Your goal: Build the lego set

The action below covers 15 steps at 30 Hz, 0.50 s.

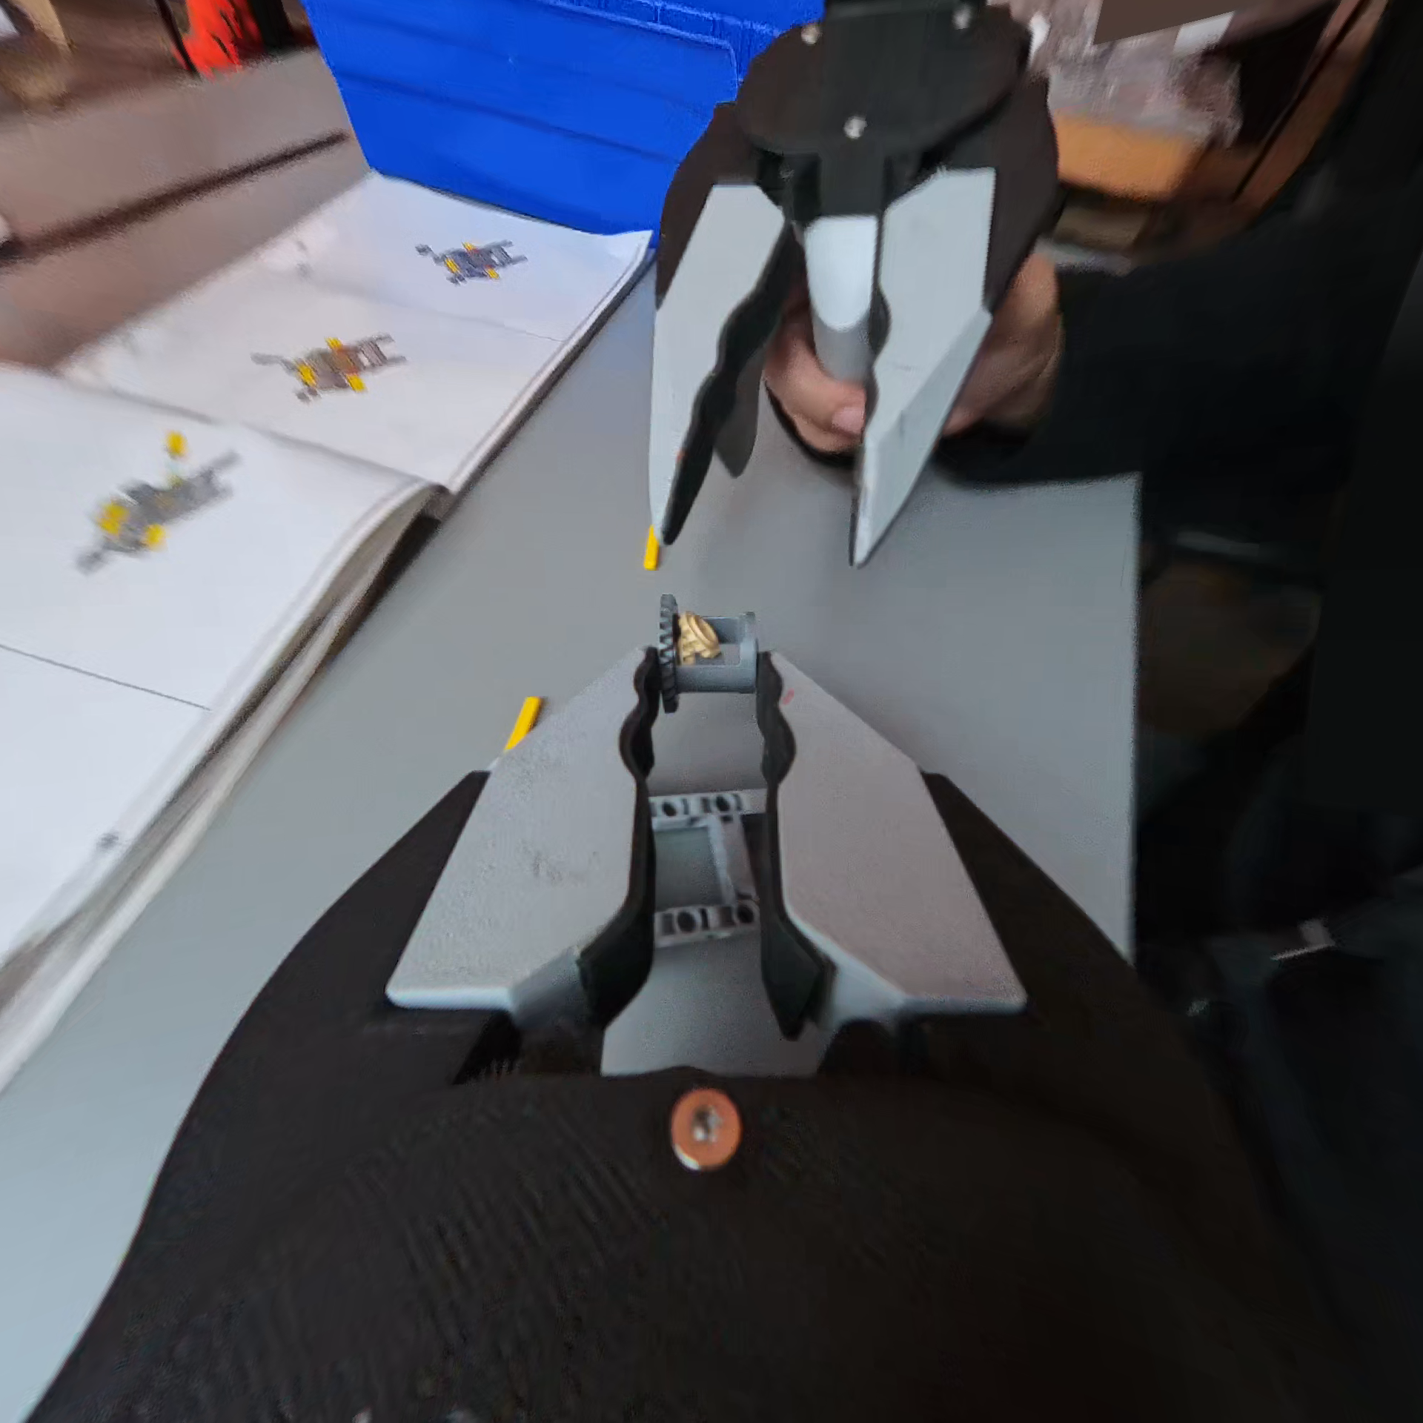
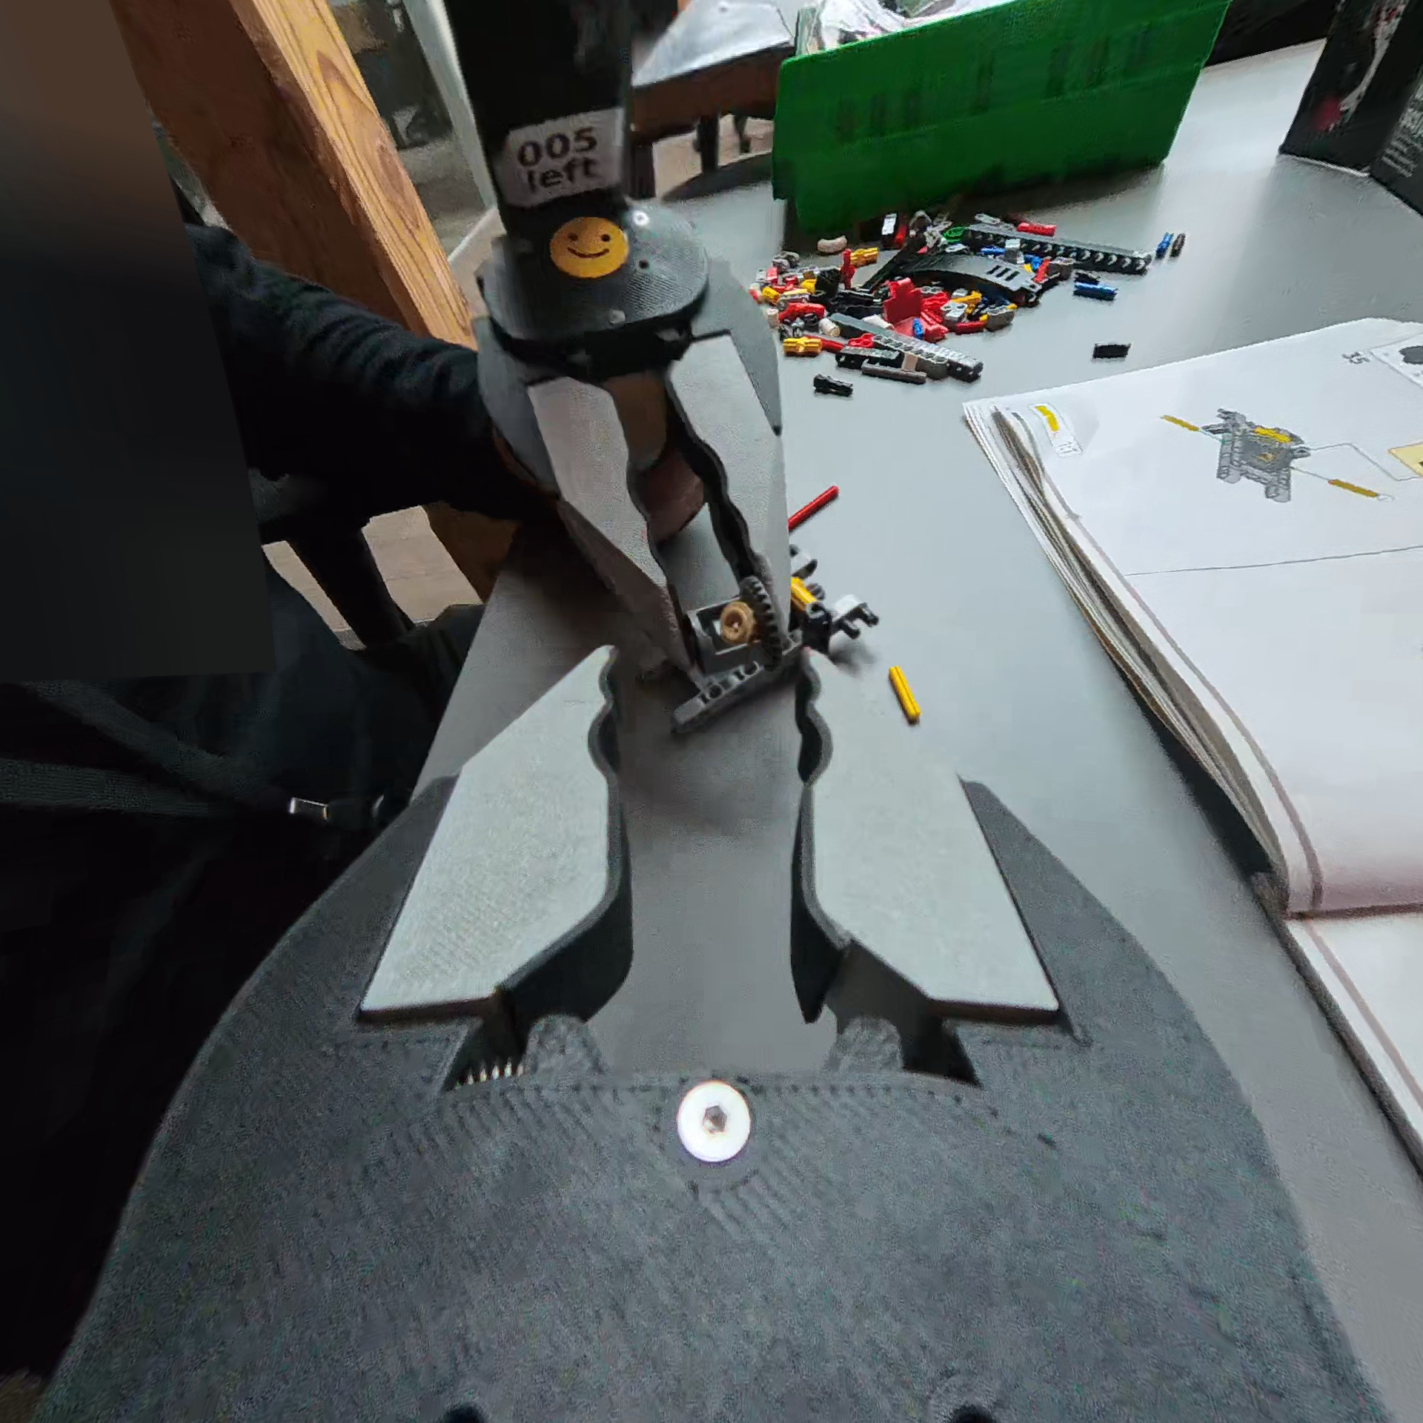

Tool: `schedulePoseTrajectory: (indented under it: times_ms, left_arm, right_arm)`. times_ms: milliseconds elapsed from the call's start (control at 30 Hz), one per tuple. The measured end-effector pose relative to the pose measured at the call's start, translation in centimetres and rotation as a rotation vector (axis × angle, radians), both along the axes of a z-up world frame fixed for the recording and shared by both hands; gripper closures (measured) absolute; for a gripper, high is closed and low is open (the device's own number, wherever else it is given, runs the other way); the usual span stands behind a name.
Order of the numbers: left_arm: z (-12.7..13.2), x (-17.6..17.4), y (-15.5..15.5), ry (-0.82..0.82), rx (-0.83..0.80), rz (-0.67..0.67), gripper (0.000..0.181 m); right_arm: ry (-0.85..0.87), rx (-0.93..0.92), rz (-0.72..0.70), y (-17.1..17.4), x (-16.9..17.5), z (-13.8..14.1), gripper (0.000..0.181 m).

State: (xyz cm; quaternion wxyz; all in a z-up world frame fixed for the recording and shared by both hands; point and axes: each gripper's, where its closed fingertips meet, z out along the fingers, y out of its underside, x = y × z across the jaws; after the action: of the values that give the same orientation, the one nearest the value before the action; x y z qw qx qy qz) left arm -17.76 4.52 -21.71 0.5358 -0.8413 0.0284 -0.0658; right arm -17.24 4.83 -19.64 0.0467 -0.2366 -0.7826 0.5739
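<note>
The left gripper (image 1: 704, 678) pinches the gear assembly (image 1: 704, 654); the right gripper (image 2: 708, 693), spread and empty, may knock it loose.

Each hand-held gripper, left (image 1: 706, 668) and right (image 2: 708, 678), consists of a black 3D-printed body with a visible layered print texture, a single round washer and screw (image 2: 713, 1120) centred on the top face, and two flat grey wedge-shaped fingers (image 2: 508, 862) lined along the inner edges with black wavy pads (image 1: 778, 758). Seen in the right wrist view, the left unit carries a black upright handle bearing a white label (image 2: 558, 158) and a yellow smiley sticker (image 2: 588, 247) on its round collar. The person wears a black long sleeve (image 2: 339, 385)
</note>
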Motion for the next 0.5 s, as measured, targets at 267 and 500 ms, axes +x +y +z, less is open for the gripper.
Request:
schedulePoseTrajectory:
  times_ms: [267,500]
  left_arm:
    - [-2.6,-2.7,-0.7,0.49,-0.17,0.083,0.159]
    - [-2.8,-1.7,0.1,0.847,-0.208,0.013,0.159]
  right_arm:
    - [0.132,0.262,-0.111,0.5,-1.2,-2.7,0.159]
    - [0.146,0.297,-0.139,0.2,-1.5,-3.2,0.157]
